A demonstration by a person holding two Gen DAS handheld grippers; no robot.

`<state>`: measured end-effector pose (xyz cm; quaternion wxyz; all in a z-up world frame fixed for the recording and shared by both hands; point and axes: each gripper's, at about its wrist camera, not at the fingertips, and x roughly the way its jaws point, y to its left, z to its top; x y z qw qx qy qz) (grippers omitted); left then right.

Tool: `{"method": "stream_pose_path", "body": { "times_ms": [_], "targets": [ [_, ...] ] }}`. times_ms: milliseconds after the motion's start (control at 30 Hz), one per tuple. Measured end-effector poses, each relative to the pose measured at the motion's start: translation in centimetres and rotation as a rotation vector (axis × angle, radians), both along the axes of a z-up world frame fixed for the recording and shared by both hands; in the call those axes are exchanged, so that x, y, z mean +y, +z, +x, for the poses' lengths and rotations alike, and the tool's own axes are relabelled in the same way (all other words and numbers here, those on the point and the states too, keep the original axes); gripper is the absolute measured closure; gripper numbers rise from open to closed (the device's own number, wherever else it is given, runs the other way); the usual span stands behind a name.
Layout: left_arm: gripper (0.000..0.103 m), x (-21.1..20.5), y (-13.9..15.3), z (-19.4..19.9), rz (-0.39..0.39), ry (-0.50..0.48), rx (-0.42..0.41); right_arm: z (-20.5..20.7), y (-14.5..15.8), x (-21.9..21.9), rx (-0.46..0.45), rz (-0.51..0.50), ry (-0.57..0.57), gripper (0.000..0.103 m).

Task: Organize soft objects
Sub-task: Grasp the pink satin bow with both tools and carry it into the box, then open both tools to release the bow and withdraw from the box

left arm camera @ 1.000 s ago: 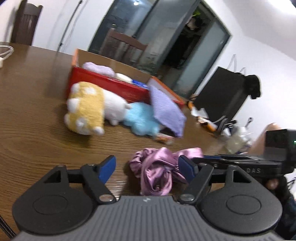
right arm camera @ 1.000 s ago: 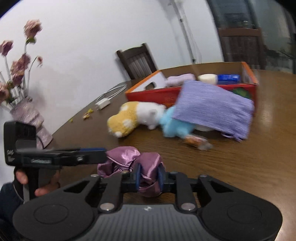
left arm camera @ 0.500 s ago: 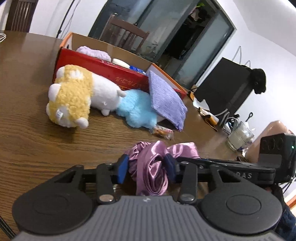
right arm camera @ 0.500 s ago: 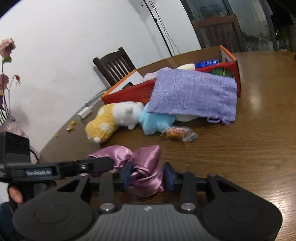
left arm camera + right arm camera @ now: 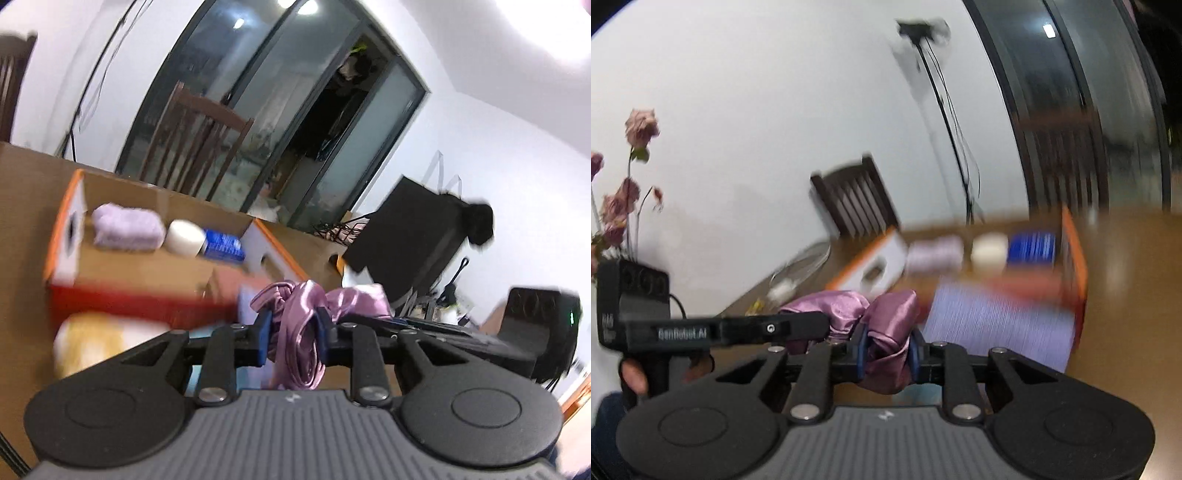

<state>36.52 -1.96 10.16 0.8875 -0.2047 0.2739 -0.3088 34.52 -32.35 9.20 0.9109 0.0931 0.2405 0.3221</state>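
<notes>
A shiny pink satin cloth hangs in the air, pinched from both ends. My left gripper is shut on one part of it. My right gripper is shut on another part of the same cloth. An open cardboard box with red sides lies ahead, holding a lilac rolled towel, a white round item and a blue packet. A yellow plush lies in front of the box, blurred. A lilac knitted pouch leans on the box front.
The wooden table runs under everything. Chairs stand behind it and at the wall. A vase of dried roses stands at the left. A black monitor and clutter sit at the right.
Both grippers have lifted the pink cloth off the table and moved it toward the box. The left gripper closed on the cloth within the last second. The views are motion-blurred.
</notes>
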Motion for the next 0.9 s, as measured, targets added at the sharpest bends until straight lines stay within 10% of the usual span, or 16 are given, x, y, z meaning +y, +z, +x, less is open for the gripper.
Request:
{"method": "stream_pose_path", "body": {
  "times_ms": [167,400,633,900],
  "targets": [
    [0.079,-2.8,0.5,12.8,0.016,0.032,0.132,10.3,2.7,0.4,-0.032,-0.131,-0.112,0.082],
    [0.075,-7.7,-4.2,22.7,0.192,0.091,0.284,22.0,-2.1,2.1,0.119,-0.317,-0.225,0.082],
    [0.055,-8.2,-4.6,22.9,0.246,0.104,0.28,23.4,-4.6,4.6,0.093,-0.523,-0.247,0.069],
    [0.054,-6.4,0.4,18.5,0.33,0.106,0.135,21.6,-0.9,3.6,0.035,-0.505,-0.277,0.062]
  ]
}}
